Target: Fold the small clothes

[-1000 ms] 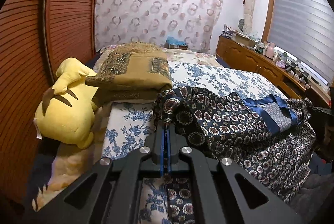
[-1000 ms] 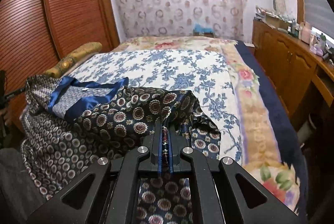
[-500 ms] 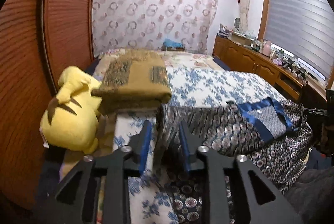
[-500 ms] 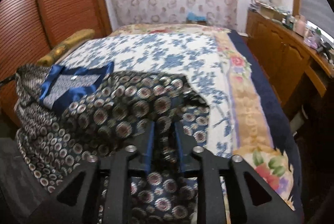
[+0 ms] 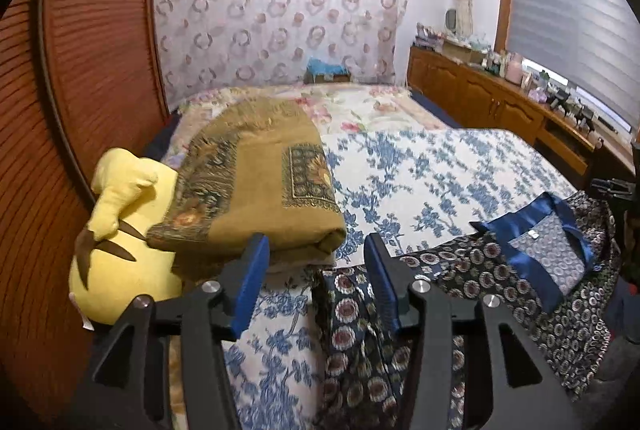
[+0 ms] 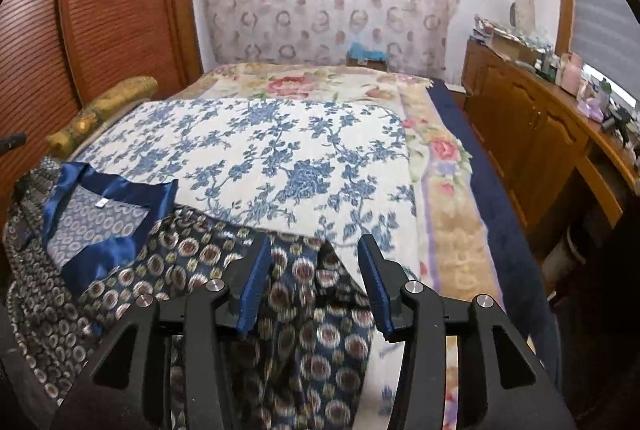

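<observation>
1. at the far left of the left wrist view a yellow plush toy (image 5: 120,262) lay against the wooden sliding door (image 5: 68,109).
2. a folded ochre blanket (image 5: 256,185) lay beside the toy, partly on it.
3. the left gripper (image 5: 316,282) had its blue fingers (image 5: 252,282) spread and they were opening; nothing was pinched, and the edge of the patterned garment (image 5: 500,282) lay on the bed below the gap.
4. the garment, dark with round motifs and a blue satin collar (image 6: 116,213), was spread on the blue flowered sheet (image 6: 280,157) at the near edge of the bed.
5. the right gripper (image 6: 316,286) was also opening, with the fingers (image 6: 374,290) apart above a fold of the garment and not pressing it.
6. a wooden cabinet (image 6: 532,133) stood at the right of the bed.
</observation>
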### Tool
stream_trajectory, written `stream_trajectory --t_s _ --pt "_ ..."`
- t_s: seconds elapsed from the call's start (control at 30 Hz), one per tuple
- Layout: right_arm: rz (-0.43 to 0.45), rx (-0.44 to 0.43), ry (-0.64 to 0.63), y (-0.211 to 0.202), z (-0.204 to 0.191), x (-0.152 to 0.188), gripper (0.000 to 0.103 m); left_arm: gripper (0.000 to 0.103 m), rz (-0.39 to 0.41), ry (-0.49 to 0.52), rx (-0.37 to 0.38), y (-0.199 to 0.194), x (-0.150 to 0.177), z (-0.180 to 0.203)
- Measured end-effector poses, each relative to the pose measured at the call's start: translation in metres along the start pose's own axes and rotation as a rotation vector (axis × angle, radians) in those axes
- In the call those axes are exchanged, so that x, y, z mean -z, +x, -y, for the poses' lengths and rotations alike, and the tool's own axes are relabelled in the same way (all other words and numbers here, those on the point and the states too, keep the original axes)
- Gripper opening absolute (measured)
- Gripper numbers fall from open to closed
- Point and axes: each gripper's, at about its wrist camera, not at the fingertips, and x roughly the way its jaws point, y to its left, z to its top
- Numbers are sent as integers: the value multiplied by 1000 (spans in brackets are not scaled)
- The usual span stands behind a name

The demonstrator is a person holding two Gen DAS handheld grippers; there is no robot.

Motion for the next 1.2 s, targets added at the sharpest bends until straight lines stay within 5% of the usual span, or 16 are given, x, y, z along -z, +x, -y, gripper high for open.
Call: stream_trajectory --t_s 0.43,1.07,1.2 --pt "-104 -7 11 35 5 9 52 48 -177 0 36 45 29 9" --pt "-144 -16 17 47 3 18 60 48 -214 5 23 57 42 9" --pt "-141 -27 8 47 1 18 58 35 -221 8 48 59 39 12"
